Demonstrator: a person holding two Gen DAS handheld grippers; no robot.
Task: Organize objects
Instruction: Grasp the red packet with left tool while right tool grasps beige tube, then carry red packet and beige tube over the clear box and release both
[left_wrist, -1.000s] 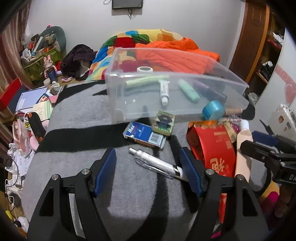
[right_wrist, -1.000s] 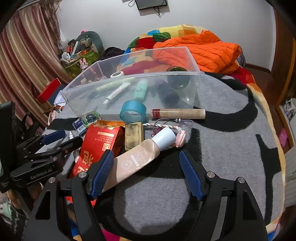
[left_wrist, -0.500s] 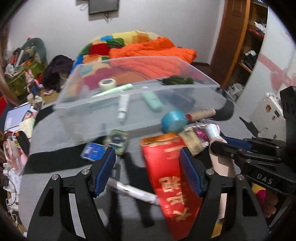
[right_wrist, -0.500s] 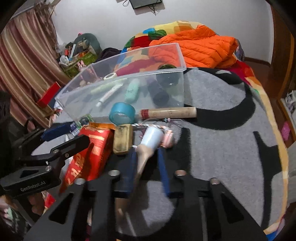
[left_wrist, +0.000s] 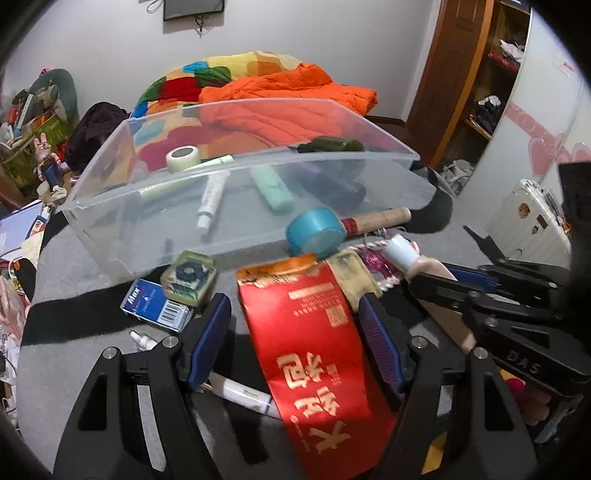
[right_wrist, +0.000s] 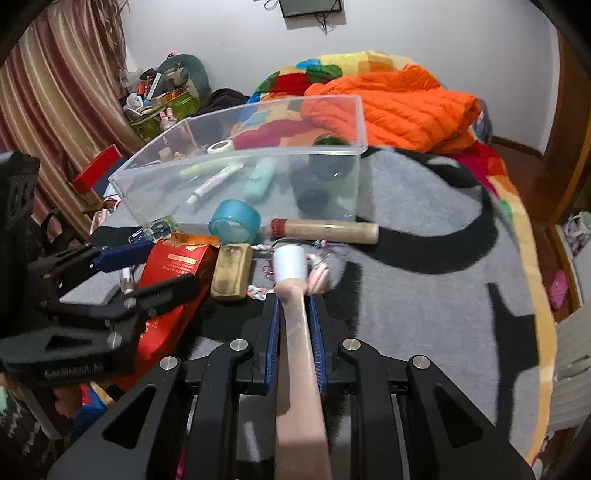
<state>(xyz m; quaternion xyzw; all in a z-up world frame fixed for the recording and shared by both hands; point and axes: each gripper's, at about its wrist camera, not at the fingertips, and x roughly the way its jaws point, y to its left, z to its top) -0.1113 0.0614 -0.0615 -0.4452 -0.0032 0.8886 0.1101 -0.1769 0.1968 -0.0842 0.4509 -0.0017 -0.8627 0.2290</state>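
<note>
Right tongs (right_wrist: 293, 306): pinching the beige tube (right_wrist: 295, 332), pointing level toward the clear bin (right_wrist: 258, 177).
Left tongs (left_wrist: 293, 325): spreading wide, straddling the red packet (left_wrist: 317, 350), seemingly just above it.

Right gripper (right_wrist: 293, 299): jaws closed to a narrow gap, blue pads clamped on both sides of the beige tube (right_wrist: 295, 332), which extends forward beyond the fingertips. Left gripper (left_wrist: 295, 314): jaws spread wide, pads contacting nothing.
</note>
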